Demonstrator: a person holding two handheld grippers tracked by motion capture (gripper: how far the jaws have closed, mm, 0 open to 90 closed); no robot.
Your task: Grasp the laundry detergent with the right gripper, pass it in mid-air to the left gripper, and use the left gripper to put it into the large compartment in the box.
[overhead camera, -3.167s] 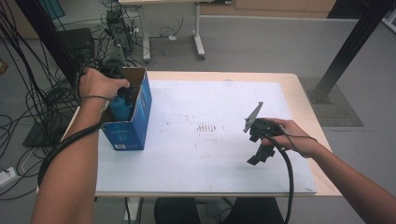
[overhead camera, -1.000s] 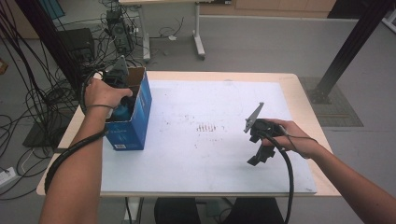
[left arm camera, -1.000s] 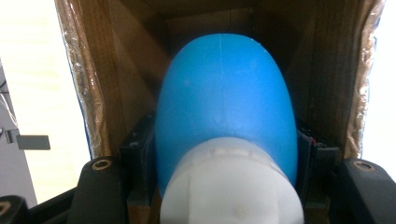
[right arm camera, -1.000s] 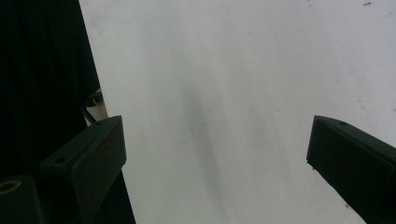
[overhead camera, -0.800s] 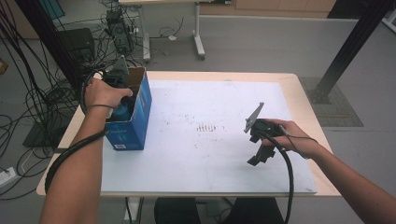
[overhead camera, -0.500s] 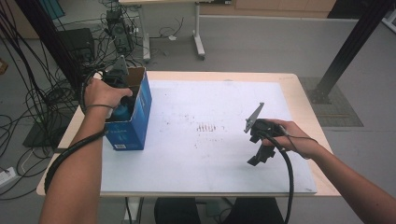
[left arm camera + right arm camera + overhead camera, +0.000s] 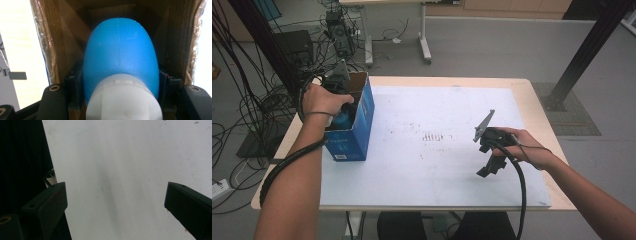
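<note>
While the left tool (image 7: 120, 100) grips a blue bottle (image 7: 120, 57) inside the box (image 7: 362, 107), lifting follows; right tool (image 7: 115, 202) open, empty

Blue bottle (image 7: 120, 55) with white cap (image 7: 123, 100), clamped between the left jaws, cap toward the camera, body pointing down into the open cardboard box (image 7: 62, 42)

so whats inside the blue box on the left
A blue bottle with a white cap lies inside the blue box, clamped by the left gripper. The bottle covers the box's bottom, so anything beneath it cannot be seen.
</note>
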